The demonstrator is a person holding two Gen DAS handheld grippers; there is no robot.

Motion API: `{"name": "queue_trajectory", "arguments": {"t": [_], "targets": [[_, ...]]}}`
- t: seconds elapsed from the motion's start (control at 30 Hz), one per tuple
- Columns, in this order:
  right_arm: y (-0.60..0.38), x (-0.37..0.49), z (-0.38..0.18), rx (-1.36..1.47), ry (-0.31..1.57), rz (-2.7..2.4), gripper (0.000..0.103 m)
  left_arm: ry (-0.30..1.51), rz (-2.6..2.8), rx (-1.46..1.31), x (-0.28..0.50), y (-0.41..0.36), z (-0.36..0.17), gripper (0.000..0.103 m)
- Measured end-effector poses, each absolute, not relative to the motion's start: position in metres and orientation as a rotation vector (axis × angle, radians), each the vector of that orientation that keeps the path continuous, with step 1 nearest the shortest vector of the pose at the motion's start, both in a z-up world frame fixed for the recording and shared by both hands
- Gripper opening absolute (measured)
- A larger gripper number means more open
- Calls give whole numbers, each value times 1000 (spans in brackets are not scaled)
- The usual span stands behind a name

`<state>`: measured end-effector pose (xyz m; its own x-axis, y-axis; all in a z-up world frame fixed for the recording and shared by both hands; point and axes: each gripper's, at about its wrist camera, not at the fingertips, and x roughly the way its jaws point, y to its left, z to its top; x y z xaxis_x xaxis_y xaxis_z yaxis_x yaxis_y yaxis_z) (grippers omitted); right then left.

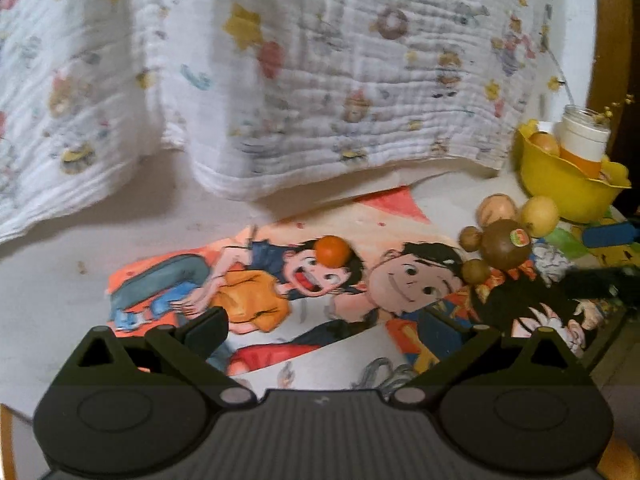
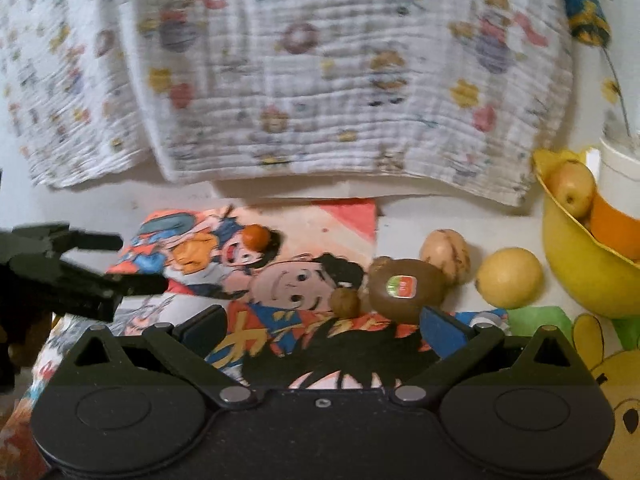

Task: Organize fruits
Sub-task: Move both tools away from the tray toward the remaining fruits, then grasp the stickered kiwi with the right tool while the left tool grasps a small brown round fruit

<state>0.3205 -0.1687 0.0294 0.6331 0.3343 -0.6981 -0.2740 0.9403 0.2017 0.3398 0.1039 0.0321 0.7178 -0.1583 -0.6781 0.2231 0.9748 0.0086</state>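
A small orange fruit (image 1: 334,251) lies alone on the cartoon mat (image 1: 280,300), straight ahead of my open, empty left gripper (image 1: 336,328). It also shows in the right wrist view (image 2: 256,237). A brown kiwi with a sticker (image 2: 404,288) lies just ahead of my open, empty right gripper (image 2: 328,328), with two small brown nuts (image 2: 345,301), a tan fruit (image 2: 446,254) and a yellow fruit (image 2: 509,277) around it. A yellow bowl (image 2: 576,276) at the right holds a yellow fruit (image 2: 572,188) and an orange one (image 2: 614,224). The same cluster (image 1: 505,244) and bowl (image 1: 568,184) show in the left wrist view.
A printed white cloth (image 2: 320,80) hangs behind the table. A white jar (image 1: 582,136) stands by the bowl. The left gripper (image 2: 72,272) shows at the left of the right wrist view. A green patch (image 2: 540,320) and a bear picture (image 2: 616,400) lie at the right.
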Motion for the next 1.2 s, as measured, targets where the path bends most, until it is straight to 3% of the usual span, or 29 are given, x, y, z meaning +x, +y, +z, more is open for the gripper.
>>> {"name": "queue_trajectory", "arguments": {"t": [0.33, 0.53, 0.8, 1.2], "targets": [[-213, 355, 9, 295, 874, 248, 102, 672, -423, 126, 350, 45, 9, 102], [-228, 386, -4, 407, 932, 189, 88, 619, -503, 215, 368, 4, -5, 102], [-233, 402, -26, 510, 987, 134, 78, 642, -525, 239, 386, -16, -19, 88], [-226, 419, -42, 572, 1028, 80, 68, 686, -545, 224, 398, -21, -31, 53]]}}
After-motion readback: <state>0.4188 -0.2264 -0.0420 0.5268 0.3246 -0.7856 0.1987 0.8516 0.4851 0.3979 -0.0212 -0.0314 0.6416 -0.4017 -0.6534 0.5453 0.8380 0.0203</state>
